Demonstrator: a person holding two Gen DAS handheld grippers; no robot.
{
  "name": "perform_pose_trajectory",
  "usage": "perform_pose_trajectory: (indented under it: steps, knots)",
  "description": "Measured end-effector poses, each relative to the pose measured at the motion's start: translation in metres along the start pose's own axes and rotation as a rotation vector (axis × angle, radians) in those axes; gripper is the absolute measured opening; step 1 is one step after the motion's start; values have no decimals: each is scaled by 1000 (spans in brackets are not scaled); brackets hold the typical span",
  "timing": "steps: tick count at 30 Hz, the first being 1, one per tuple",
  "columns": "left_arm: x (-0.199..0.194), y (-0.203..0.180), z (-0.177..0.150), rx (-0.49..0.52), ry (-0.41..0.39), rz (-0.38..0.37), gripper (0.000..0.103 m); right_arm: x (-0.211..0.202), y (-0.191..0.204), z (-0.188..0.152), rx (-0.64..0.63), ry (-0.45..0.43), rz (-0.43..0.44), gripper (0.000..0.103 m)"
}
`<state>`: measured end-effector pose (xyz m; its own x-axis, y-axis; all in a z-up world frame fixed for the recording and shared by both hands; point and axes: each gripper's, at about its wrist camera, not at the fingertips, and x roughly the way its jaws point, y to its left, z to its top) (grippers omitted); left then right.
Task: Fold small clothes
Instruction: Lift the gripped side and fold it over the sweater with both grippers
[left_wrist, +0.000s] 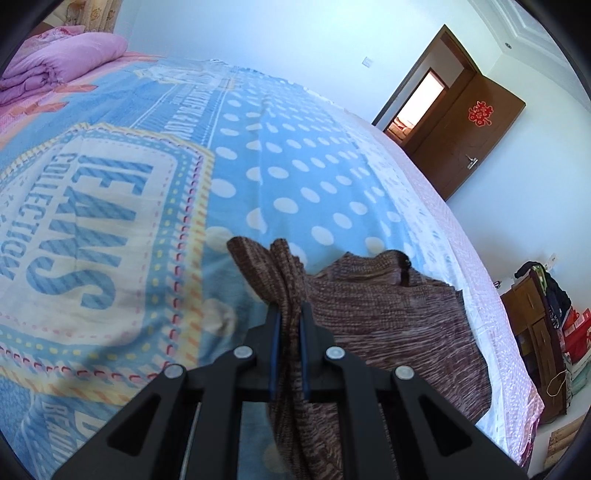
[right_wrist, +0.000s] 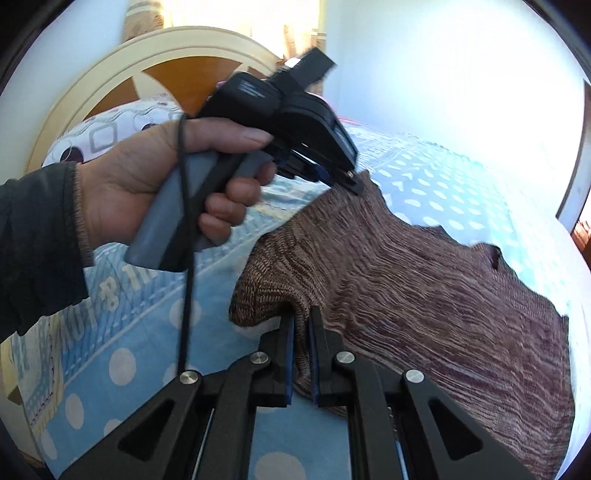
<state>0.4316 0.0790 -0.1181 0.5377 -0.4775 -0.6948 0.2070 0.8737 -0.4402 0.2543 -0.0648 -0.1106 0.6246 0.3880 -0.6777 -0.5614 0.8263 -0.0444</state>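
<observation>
A brown knitted garment (left_wrist: 388, 317) lies on a blue dotted bedspread (left_wrist: 280, 162). My left gripper (left_wrist: 289, 308) is shut on a bunched edge of the garment and lifts it off the bed. In the right wrist view the garment (right_wrist: 424, 295) stretches across the bed. My right gripper (right_wrist: 302, 315) is shut on another edge of it, near the front. The left gripper (right_wrist: 351, 181), held in a hand (right_wrist: 147, 177), pinches the far edge of the cloth there.
A folded pink quilt (left_wrist: 62, 62) lies at the bed's far left. A brown door (left_wrist: 465, 136) stands open at the right. A wooden cabinet with clothes (left_wrist: 539, 325) stands beside the bed. A headboard (right_wrist: 155, 74) and pillow (right_wrist: 110, 133) are behind the hand.
</observation>
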Motion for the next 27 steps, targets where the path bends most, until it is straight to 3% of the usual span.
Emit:
perform_pose_trajectory:
  steps: [4,27]
  knots:
    - [-1,-11,1,3,-1,-4,9,-1,-18,-4,68,16,4,6]
    - [15,-124,17,115,-13,-76,9,-69,-102,-27,310,-85,35,5]
